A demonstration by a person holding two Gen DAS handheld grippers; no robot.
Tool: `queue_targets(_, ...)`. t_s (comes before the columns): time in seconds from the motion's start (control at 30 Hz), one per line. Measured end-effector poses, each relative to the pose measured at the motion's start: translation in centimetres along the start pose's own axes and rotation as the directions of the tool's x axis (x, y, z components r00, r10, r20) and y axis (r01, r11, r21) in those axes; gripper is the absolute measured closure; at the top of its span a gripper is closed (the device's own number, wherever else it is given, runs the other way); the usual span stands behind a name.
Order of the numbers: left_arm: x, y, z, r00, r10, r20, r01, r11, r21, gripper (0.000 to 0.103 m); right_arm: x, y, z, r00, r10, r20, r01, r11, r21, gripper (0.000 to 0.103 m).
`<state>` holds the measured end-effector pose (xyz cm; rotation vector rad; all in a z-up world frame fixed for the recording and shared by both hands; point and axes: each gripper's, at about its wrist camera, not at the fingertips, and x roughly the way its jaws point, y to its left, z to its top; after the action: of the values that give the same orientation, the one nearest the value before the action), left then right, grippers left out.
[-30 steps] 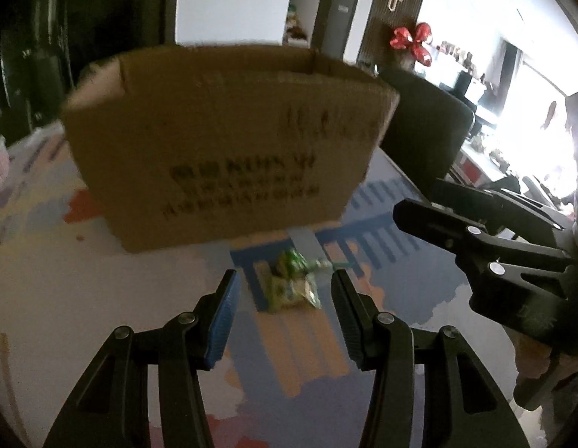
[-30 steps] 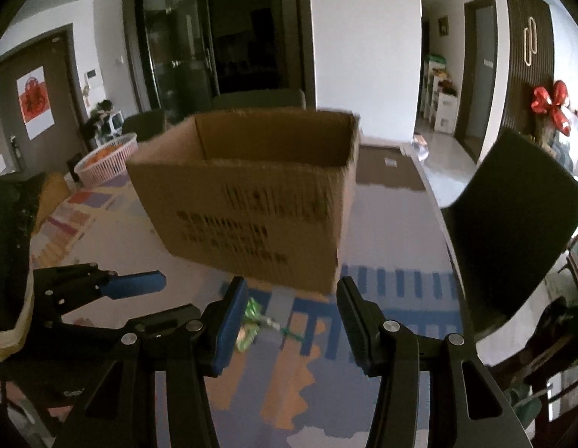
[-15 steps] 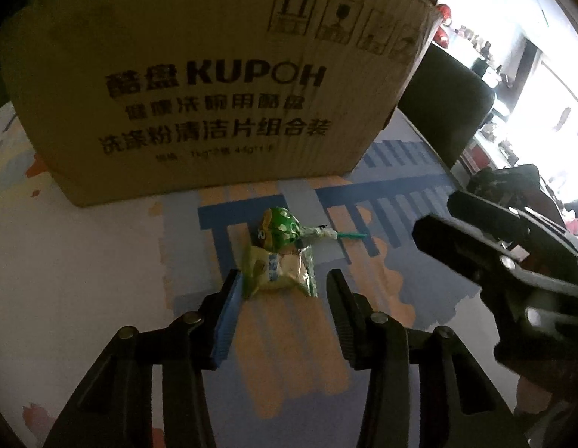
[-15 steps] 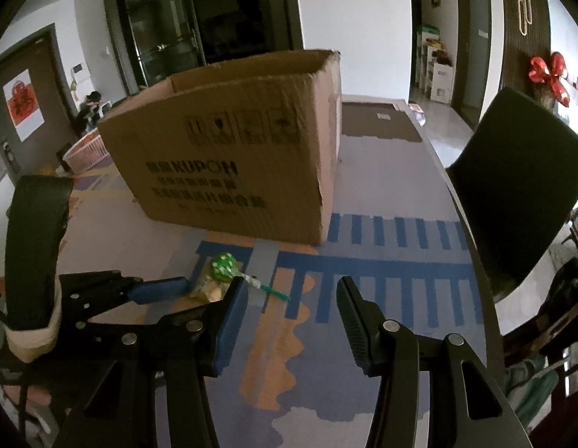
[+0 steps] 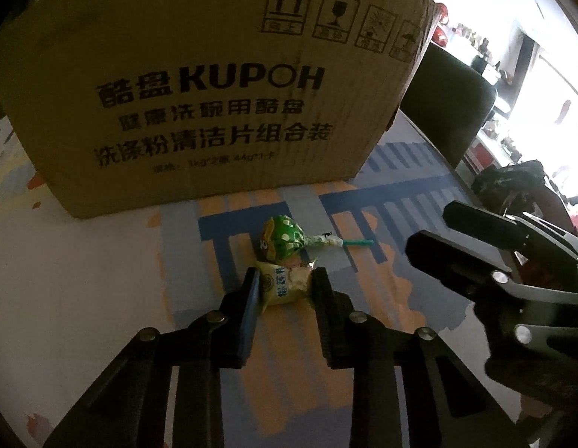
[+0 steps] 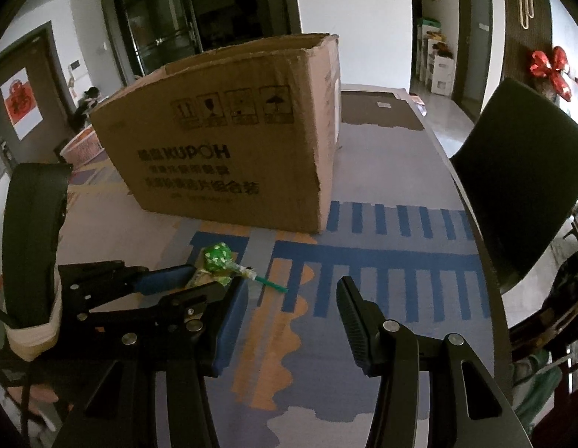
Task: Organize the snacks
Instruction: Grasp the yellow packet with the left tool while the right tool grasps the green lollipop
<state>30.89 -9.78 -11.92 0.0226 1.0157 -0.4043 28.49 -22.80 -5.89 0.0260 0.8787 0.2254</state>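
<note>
Pale yellow-green crinkly snack packet (image 5: 285,285) lies on the patterned tablecloth (image 5: 102,280) before the brown cardboard box (image 5: 214,86), between the left gripper (image 5: 283,291)'s closing jaws. Right gripper (image 6: 292,311) hangs half open, empty. Risk: the touching green-wrapped lollipop (image 5: 283,240) gets dragged, or the slick wrapper squirts out.

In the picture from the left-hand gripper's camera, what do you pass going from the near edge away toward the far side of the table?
Left gripper, jaws closing around the pale yellow-green snack packet → green lollipop just behind it → cardboard box → dark chair beyond the table's edge.
</note>
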Motion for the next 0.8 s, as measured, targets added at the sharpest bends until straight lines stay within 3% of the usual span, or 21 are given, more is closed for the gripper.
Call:
queue_targets(0.17, -1.8, 0.4, -0.5, 0.999, 0.021, 0.028, -0.022, 1.0, 0.02, 0.076, 0.2, 0.6, 0.1, 1.0, 0.01, -0.006, -0.01, 1.0, -0.008, 0.052)
queue_targets(0.67, -5.2, 4.2, -0.4, 0.99, 0.112, 0.089, -0.106, 0.992, -0.07, 0.075, 2.8, 4.8, 1.7, 0.998, 0.036, -0.05, -0.042, 0.989, -0.143, 0.053)
queue_targets(0.8, -5.1, 5.2, -0.5, 0.989, 0.122, 0.088, -0.114, 0.989, -0.092, 0.075, 4.2, 5.5, 2.4, 0.996, 0.041, -0.082, -0.054, 0.986, -0.157, 0.06)
